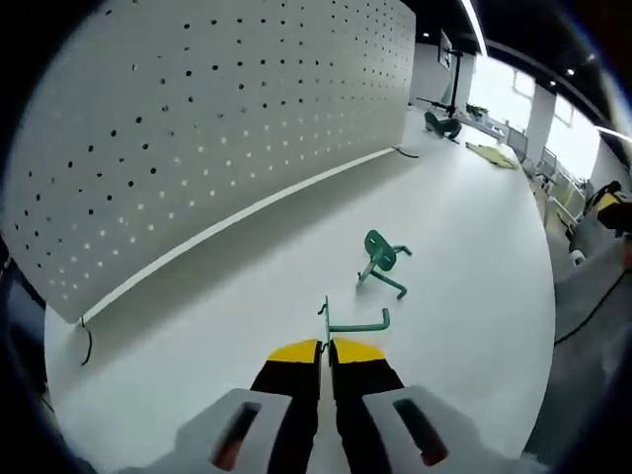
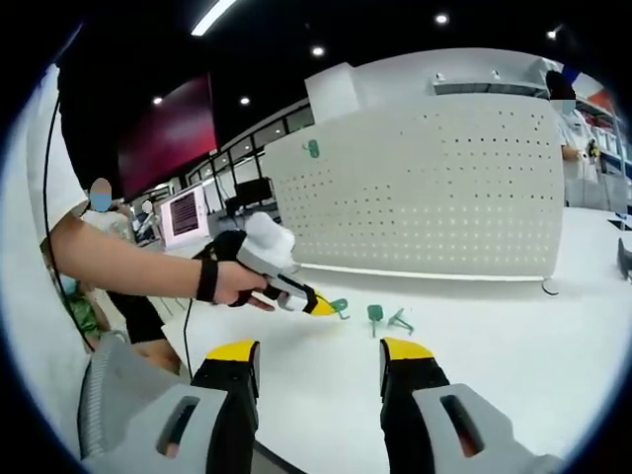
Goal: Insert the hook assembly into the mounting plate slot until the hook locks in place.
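My left gripper is shut on a thin green hook piece that sticks out past its yellow tips, low over the white table. A second green hook assembly, with a round disc, lies on the table just beyond. The white perforated mounting board stands upright to the left. In the right gripper view my right gripper is open and holds nothing. Ahead of it a person's hand holds the left gripper with the green hook. The loose assembly lies beside it, before the board.
One green hook hangs high on the board's left part. A black cable dangles at the board's near corner. Green items lie at the table's far end. People and a monitor are behind the table on the left.
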`<state>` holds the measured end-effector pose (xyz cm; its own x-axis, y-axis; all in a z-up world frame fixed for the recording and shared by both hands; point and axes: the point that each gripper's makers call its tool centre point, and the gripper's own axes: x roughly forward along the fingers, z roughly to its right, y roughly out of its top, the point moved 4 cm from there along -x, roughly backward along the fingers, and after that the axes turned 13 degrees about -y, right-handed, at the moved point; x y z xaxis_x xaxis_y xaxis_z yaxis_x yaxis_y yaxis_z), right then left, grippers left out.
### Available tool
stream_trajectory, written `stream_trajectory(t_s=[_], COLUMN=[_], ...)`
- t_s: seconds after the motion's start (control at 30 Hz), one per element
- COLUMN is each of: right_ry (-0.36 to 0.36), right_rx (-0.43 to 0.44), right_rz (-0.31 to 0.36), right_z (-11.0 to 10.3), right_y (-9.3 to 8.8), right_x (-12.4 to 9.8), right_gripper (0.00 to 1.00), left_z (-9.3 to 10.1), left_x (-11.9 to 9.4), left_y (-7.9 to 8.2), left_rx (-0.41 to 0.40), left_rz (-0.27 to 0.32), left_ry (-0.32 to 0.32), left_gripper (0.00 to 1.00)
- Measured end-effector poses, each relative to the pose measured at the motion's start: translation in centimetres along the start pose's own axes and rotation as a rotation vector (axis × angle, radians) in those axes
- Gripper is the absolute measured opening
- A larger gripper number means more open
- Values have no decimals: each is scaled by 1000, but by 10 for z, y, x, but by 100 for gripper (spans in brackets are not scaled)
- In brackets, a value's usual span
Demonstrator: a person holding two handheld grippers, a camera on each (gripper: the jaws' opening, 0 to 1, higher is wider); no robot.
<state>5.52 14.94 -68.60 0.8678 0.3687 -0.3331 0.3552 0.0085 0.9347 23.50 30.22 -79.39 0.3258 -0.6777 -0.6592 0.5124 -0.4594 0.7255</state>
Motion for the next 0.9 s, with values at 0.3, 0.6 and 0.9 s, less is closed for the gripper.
stream_trajectory(t_s=[0.3, 0.6, 0.9], right_ry=[41, 87, 135], right_rx=[-21, -26, -31], right_rz=[5, 20, 22], right_z=[-8, -18, -28], right_y=[5, 11, 11], right_x=[1, 1, 3], right_gripper=[49, 48, 48], left_z=[10, 27, 44], left_x=[-21, -41, -59], left_y=[8, -1, -12], left_rx=[-19, -75, -124], left_rz=[85, 164, 225], left_ry=[16, 41, 62], left_gripper=[4, 4, 4])
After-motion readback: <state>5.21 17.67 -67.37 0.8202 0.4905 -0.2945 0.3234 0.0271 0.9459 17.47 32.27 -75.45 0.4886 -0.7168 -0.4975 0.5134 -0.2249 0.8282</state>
